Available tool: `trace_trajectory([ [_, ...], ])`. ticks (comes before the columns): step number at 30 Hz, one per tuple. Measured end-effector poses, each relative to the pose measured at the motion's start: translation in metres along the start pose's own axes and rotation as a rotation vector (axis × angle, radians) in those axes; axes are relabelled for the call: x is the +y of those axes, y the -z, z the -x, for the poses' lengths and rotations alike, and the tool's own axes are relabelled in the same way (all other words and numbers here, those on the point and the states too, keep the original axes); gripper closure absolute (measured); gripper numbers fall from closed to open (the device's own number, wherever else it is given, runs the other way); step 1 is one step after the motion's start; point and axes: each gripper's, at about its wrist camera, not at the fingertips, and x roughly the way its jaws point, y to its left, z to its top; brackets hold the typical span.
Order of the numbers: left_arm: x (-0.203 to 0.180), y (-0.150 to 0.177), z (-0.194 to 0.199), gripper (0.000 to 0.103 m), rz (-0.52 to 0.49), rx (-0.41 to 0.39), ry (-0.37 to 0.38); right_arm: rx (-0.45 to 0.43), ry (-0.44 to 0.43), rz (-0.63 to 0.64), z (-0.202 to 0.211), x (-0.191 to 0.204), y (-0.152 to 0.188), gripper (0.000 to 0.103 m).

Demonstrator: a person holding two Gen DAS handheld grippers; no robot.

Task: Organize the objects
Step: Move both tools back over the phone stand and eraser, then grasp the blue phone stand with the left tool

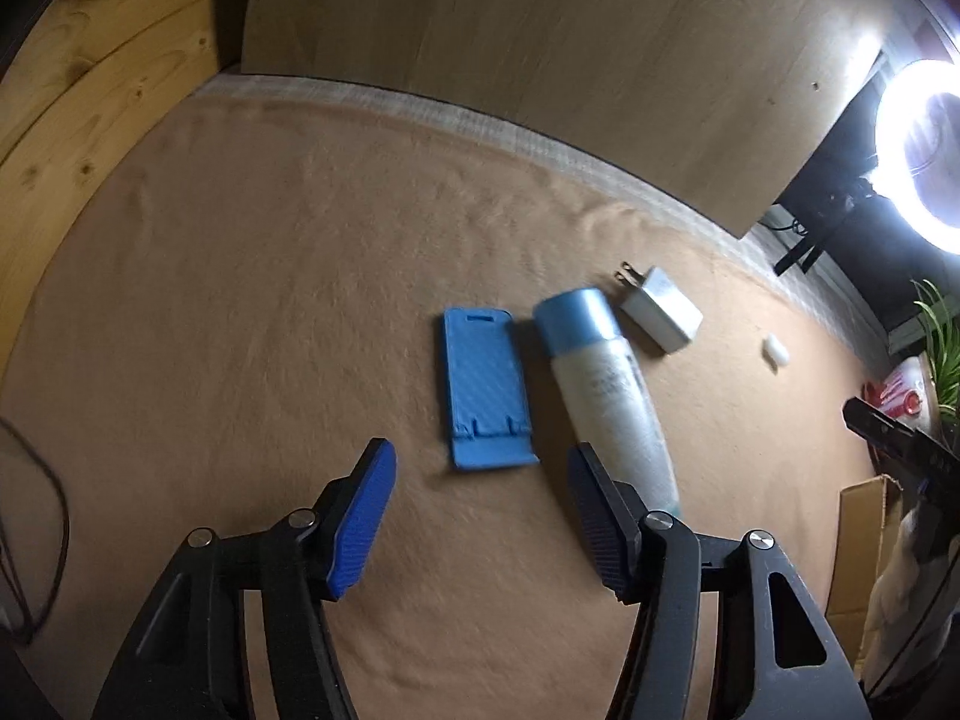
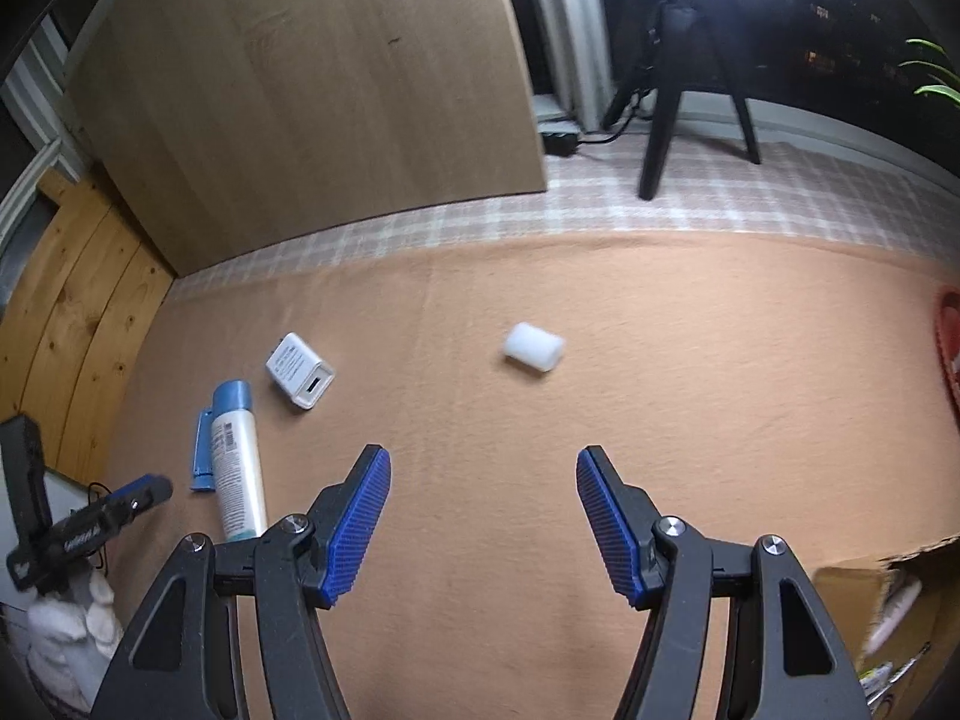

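While both grippers hang over it with nothing between their pads, the tan blanket (image 1: 252,276) carries four loose items, and its far edge meets a checked cloth (image 2: 690,204) below a leaning wooden board (image 1: 540,48). Largest of the four, the white bottle with a blue cap (image 1: 606,384) lies on its side near the blanket's middle, so it could roll if nudged. Just beside it, flat on the blanket, is the blue folding phone stand (image 1: 483,390), which sits ahead of the left gripper (image 1: 480,516); those jaws stand partly open and hold nothing, probably lined up to take the stand. A white USB charger (image 2: 300,378) rests just beyond the bottle's cap, toward the far edge. Smallest, a white cylinder-shaped piece (image 2: 534,347) lies well apart from the rest, ahead of the right gripper (image 2: 483,516), whose jaws are likewise half open and empty.
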Motion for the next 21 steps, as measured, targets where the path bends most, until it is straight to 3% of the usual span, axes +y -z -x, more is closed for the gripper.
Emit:
trace_trajectory([
  [7,0.001,-0.019,-0.022,0.041,-0.024,0.022,-0.012,0.024,-0.013,0.002,0.0,0.011,0.019,0.042],
  [21,-0.027,-0.026,-0.049,0.041,-0.146,0.054,-0.14,0.02,-0.001,-0.038,0.016,-0.012,0.036,0.042],
])
